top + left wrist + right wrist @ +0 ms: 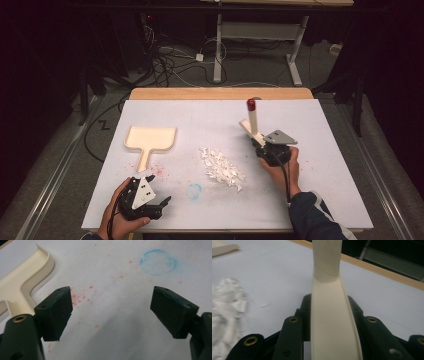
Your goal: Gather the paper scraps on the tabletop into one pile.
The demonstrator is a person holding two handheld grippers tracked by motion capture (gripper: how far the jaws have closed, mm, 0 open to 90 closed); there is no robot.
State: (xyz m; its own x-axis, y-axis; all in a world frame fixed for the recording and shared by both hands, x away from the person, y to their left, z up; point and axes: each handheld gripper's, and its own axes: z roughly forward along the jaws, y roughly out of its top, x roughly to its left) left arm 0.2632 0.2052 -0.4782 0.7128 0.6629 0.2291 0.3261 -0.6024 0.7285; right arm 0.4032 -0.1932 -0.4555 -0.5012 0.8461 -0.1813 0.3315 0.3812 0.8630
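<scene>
Right gripper view first: your right gripper (329,322) has its jaws pinched on the cream plastic brush (332,315), gripped across its flat cream body, with the round handle sticking up past the jaws. From the high view that same brush (251,121) stands nearly upright in your right gripper (261,142), red cap on top, held just right of the heap of white shredded paper scraps (222,168), near it but not touching as far as I can tell. The scraps blur past on the left in the right gripper view (225,315).

Your left gripper (110,312) has its jaws spread wide with nothing between them, just bare white tabletop (112,340) speckled with pinkish-red crumbs (80,298) and a faint blue chalky ring (158,262). In the high view the left gripper (159,204) sits low at the near edge of the table (325,150), with the cream plastic dustpan (148,140) lying flat just beyond it, handle pointing back at you, not picked up.

So progress-wise I'd say you're early: brush in hand, that's the done part. Still left, by the look of it: grab the dustpan, bring it beside the pile, and sweep the scraps in. The heap looks completely unswept and the pan looks empty.
</scene>
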